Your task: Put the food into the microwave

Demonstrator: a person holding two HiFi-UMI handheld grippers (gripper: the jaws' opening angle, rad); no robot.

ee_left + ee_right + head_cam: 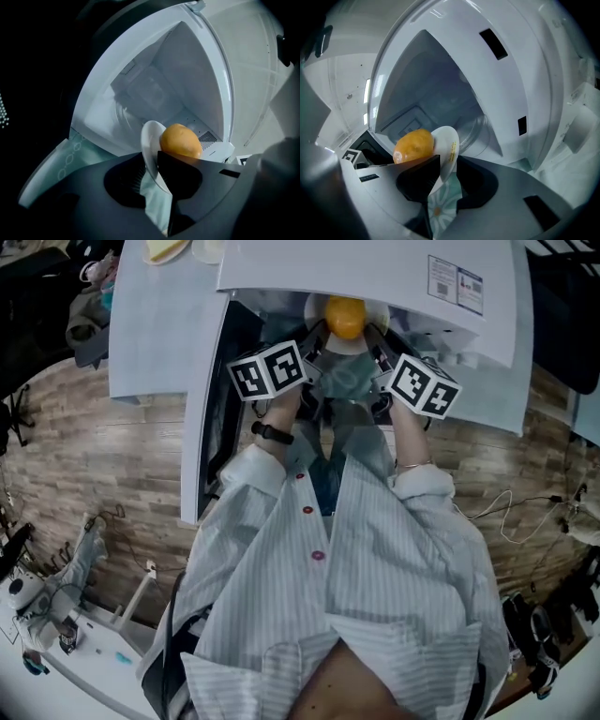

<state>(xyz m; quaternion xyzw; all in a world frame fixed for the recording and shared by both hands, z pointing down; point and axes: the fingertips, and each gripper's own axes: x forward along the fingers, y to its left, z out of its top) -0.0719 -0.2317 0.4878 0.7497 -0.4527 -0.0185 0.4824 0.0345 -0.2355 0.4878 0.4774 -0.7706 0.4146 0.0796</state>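
Both clamping the plate (150, 136), left hand-held gripper (151, 163) and right hand-held gripper (447, 164) should carry the food (180, 140) level into the microwave (154, 89) ahead.

Food (345, 317): one round orange-yellow lump with smooth skin, sitting on a small white plate (315, 307). The plate is at the mouth of the microwave (375, 268), its far edge just inside the opening. My left claw (151, 161) pinches the rim on one side, my right claw (447, 161) pinches the other, with the food between them. The microwave is white with a pale cavity and a clear turntable (480, 129) on its floor. The microwave door (199, 427) is swung wide open to my left.
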